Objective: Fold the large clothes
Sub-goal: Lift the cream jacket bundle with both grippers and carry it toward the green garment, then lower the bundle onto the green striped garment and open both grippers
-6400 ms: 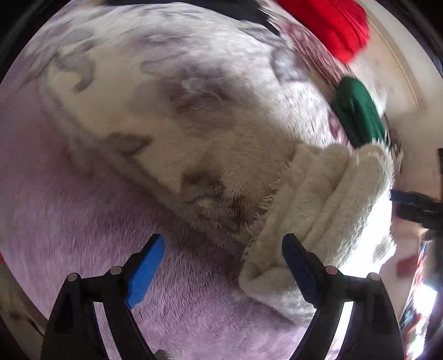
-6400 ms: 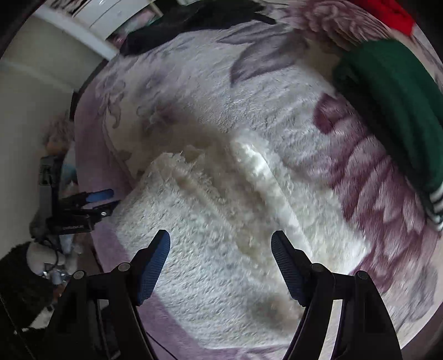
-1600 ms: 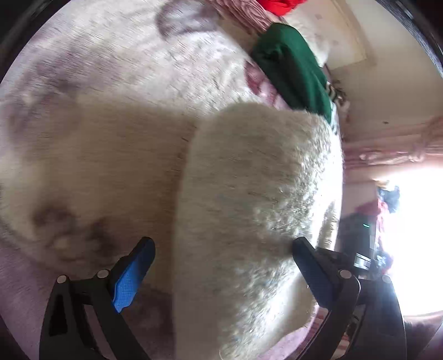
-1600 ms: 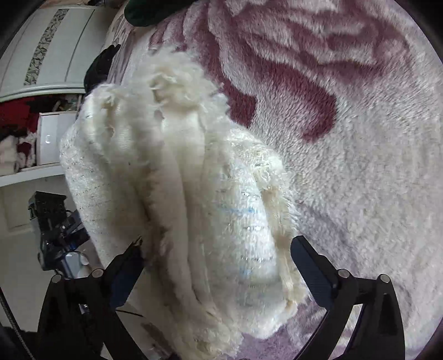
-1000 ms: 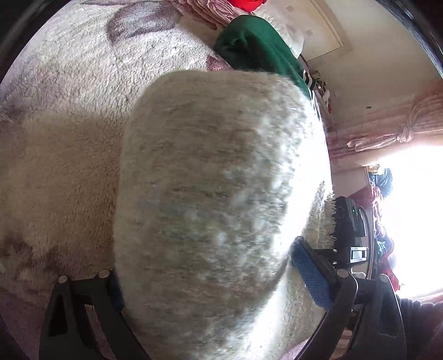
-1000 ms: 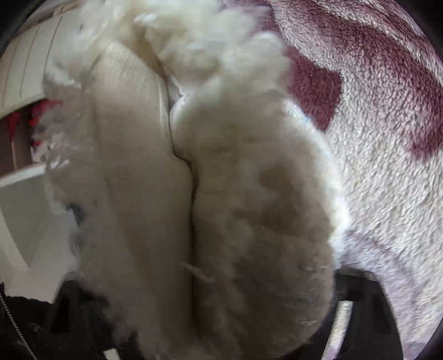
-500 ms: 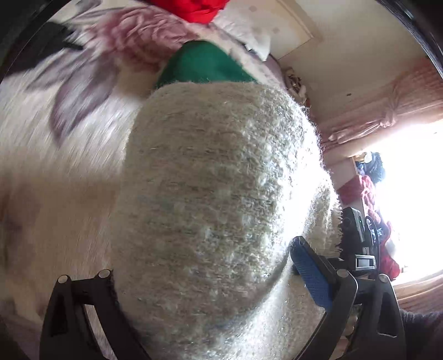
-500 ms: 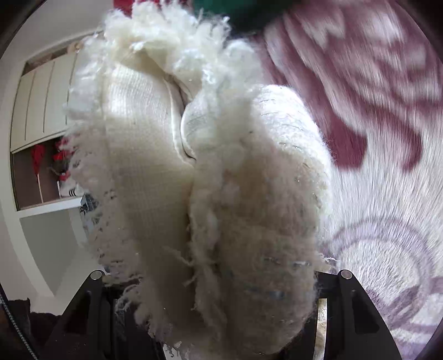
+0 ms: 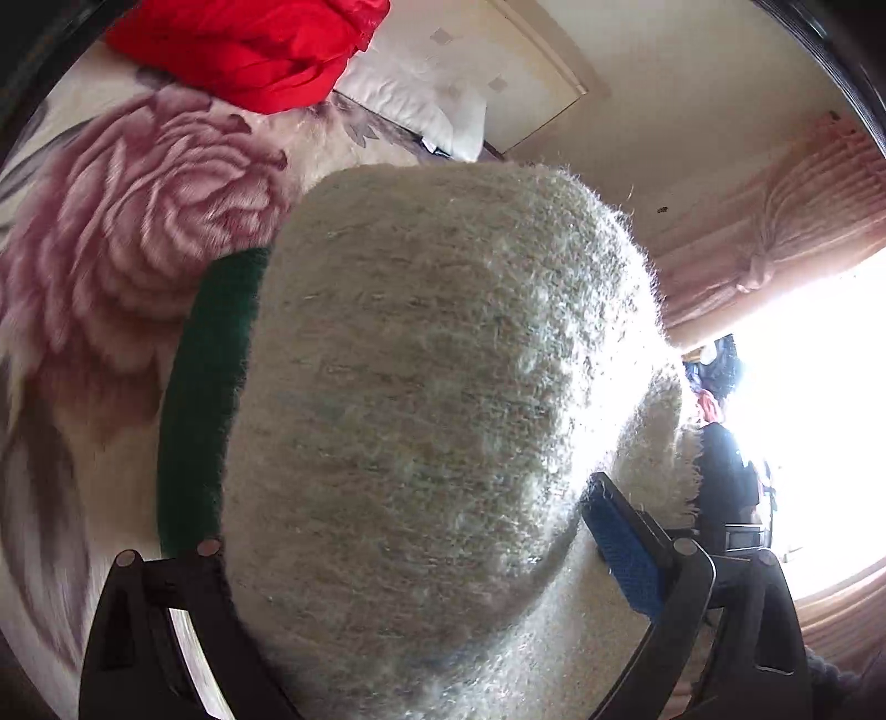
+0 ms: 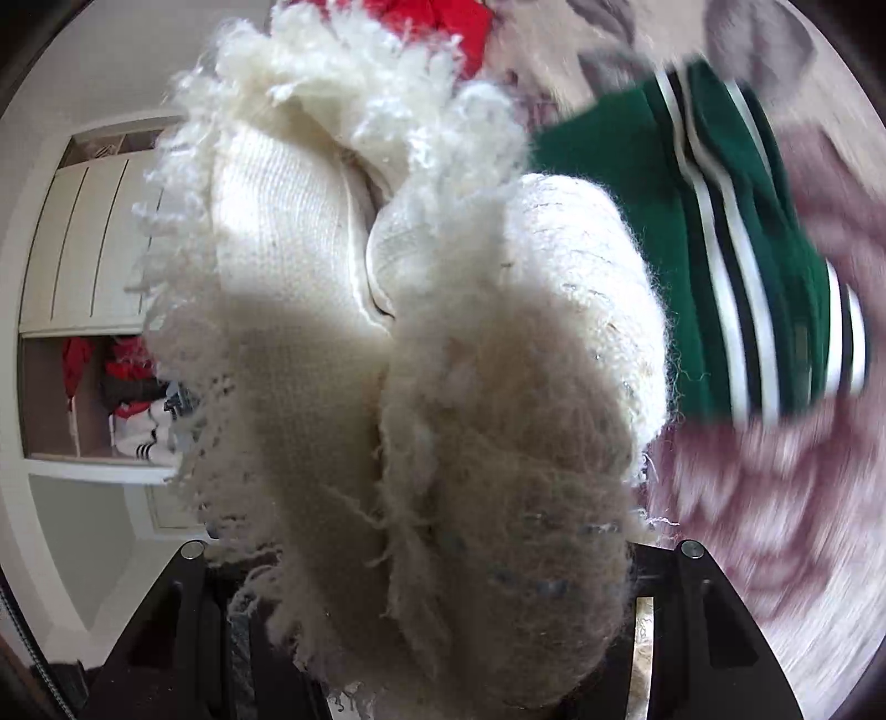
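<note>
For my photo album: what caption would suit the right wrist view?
Right gripper clamped on a folded, fluffy cream sweater, carried above a floral blanket toward a green striped garment.

Cream knit bundle [image 9: 432, 421] hides left jaws' left pad, both right pads; floral blanket [image 10: 775, 498] motion-blurred

No lettering, label, brand or number can be read in either view right now. The fluffy cream knitted garment [image 9: 443, 415] fills both pictures and carries no tag or print. The folded dark green garment with white stripes [image 10: 720, 249] shows stripes only, no wording. The crumpled red cloth [image 9: 249, 44] is plain. The pink rose-patterned plush blanket [image 9: 127, 221] bears flowers, no writing. The things on the white cupboard shelves [image 10: 127, 399] are too small and blurred to read.
</note>
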